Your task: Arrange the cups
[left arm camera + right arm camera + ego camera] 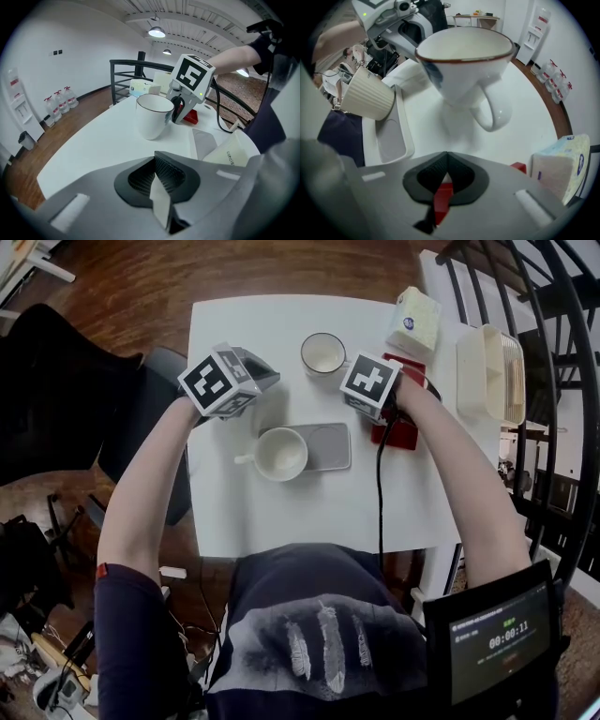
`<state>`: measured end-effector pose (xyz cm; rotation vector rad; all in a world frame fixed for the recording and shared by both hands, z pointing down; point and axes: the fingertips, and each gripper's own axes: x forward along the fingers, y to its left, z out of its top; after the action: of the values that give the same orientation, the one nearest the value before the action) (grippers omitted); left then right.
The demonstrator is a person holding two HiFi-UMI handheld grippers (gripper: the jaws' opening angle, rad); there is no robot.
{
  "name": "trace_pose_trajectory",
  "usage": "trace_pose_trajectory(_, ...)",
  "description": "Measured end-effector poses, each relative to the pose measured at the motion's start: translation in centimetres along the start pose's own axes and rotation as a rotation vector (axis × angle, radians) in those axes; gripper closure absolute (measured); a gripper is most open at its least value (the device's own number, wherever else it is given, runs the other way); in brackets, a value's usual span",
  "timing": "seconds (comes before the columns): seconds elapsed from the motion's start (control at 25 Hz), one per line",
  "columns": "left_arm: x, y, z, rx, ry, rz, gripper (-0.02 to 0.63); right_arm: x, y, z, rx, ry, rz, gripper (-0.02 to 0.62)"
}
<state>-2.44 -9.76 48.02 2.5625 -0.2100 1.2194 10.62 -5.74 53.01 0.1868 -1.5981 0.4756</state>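
Note:
A white cup with a dark rim (323,353) stands upright at the back of the white table (281,512). In the right gripper view this cup (464,65) fills the picture, its handle turned toward the camera. A cream ribbed cup (281,454) lies on its side, partly on a grey tray (328,448). My left gripper (264,381) hovers left of the white cup (152,116), shut and holding nothing. Over a red object (401,430) my right gripper (375,407) points steeply down, shut and empty.
A tissue pack (415,320) lies at the back right of the table, and a white container (492,371) stands further right. A black cable (380,484) runs from the right gripper over the table's front edge. A dark railing (553,334) stands to the right.

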Motion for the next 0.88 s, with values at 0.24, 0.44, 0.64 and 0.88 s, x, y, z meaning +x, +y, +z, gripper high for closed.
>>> trace_pose_trajectory(0.24, 0.8, 0.2, -0.7, 0.003, 0.022, -0.008, 0.591, -0.3, -0.2, 0.3, -0.003, 0.012, -0.017, 0.589)
trace_pose_trajectory(0.44, 1.6, 0.5, -2.7, 0.049, 0.106, 0.016, 0.591, -0.3, 0.0, 0.6, -0.015, 0.014, -0.011, 0.589)
trace_pose_trajectory(0.64, 1.6, 0.6, -3.2, 0.0, 0.082, -0.008, 0.591, -0.4, 0.3, 0.9, -0.017, 0.006, -0.005, 0.589)
trace_pose_trajectory(0.88, 1.5, 0.7, -2.9, -0.027, 0.1, -0.006, 0.592, -0.3, 0.5, 0.8, -0.015, 0.002, 0.004, 0.589)
